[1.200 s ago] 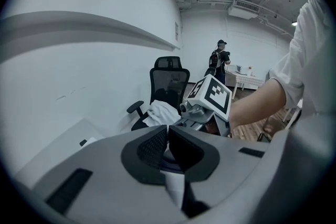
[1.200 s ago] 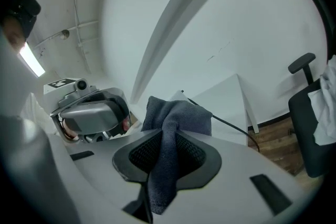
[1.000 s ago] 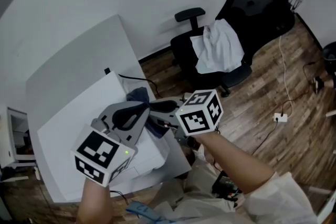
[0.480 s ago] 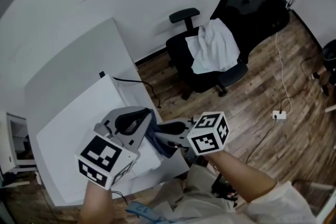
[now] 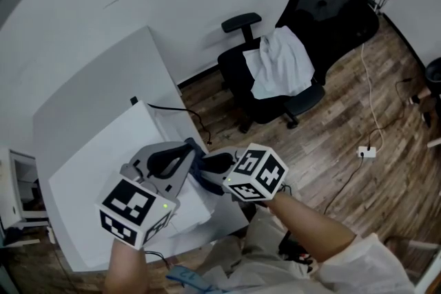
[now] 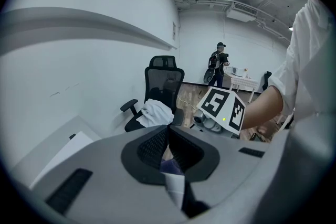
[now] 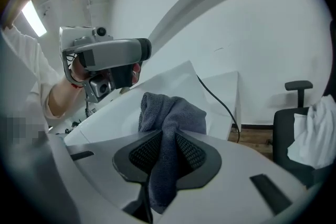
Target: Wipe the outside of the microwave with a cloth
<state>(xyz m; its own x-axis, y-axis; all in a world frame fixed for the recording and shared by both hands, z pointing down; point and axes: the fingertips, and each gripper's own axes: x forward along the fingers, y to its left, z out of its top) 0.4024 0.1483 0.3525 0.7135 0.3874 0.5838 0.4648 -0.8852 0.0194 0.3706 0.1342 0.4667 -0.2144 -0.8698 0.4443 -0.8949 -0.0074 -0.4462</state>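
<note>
A dark grey-blue towelling cloth is clamped between the mesh-faced pads of the right gripper. The jaws are closed tight on a fold of it. The bunched top stands above the pads in the middle of the right gripper view, and a tail hangs below them at the lower centre.

The cloth is seen there against the flat top of the white box-shaped microwave. Whether it presses on that surface cannot be told. In the head view the cloth is found at the right edge of the microwave, in the lower left of the frame, between the two grippers.

The left gripper is held with its black pads drawn together and meeting at the tips. Nothing is gripped between them. Only a narrow slit is left lower down, through which a scrap of the cloth is glimpsed.

The left gripper and the right gripper are held just beside each other over that edge.
</note>
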